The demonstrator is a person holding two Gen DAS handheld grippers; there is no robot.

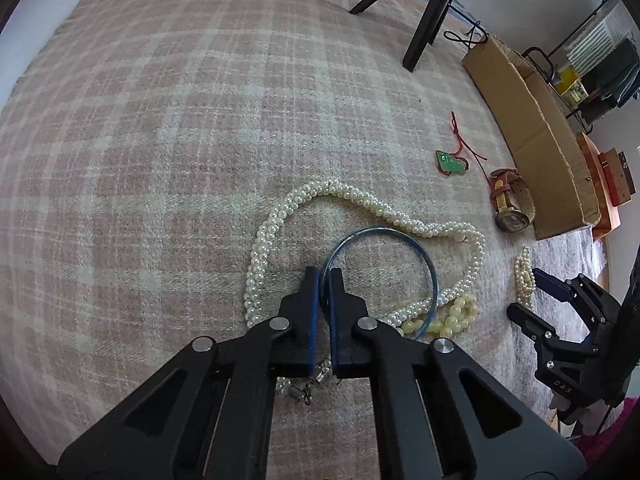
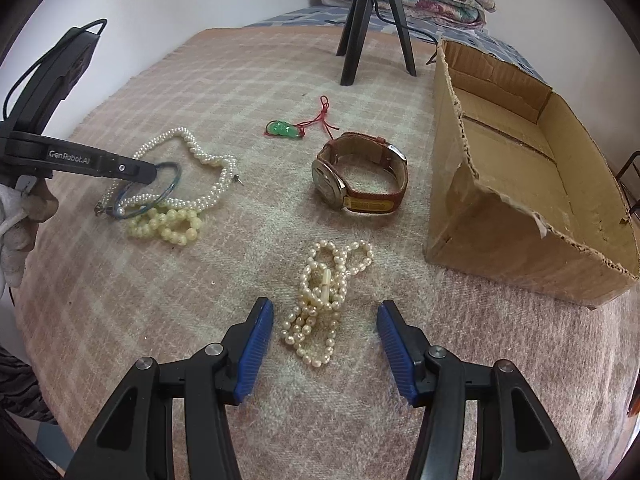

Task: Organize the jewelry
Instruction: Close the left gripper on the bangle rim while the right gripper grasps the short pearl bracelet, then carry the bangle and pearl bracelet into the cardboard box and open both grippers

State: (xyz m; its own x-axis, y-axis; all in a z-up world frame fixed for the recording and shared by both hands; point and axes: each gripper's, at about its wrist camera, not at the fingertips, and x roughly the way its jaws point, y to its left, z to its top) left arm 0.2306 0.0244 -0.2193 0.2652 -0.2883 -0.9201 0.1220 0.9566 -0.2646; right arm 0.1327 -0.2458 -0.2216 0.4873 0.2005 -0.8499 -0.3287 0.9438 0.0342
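A: Right wrist view first, largest thing: what is lying under everything?

B: A pink and cream plaid blanket (image 2: 240, 92) is covering the surface. Ahead and to the right of the right gripper (image 2: 325, 344), a torn cardboard box (image 2: 460, 208) is sitting open. A black tripod (image 2: 356, 32) is standing far ahead, past the jewelry.

A: And the left tool, is any writing showing?

B: Yes, the left gripper (image 2: 154, 171) is reaching in from the left, and "GenRobot.AI" is reading clearly along its arm. In the left wrist view, "DAS" is showing on the body of the other tool at the right edge.

A: What is the left one doing?

B: Its jaws are pinched together on the thin blue bangle (image 1: 404, 240), clamping the rim at its near left side. The bangle is lying over a twisted white pearl necklace (image 1: 360, 196), with a chunkier yellowish bead bracelet (image 1: 456, 312) just right of the fingers.

A: The right one?

B: Its jaws are standing apart, holding nothing, and a small cream pearl strand (image 2: 324, 292) is lying bunched on the blanket between and just ahead of the blue pads (image 2: 256, 344), touching neither.

A: Anything smaller?

B: A wristwatch (image 2: 360, 176) with a reddish strap is resting straight ahead; the yellow label on its strap is unreadable. Beyond it, a green pendant (image 2: 284, 130) on a red cord is lying.
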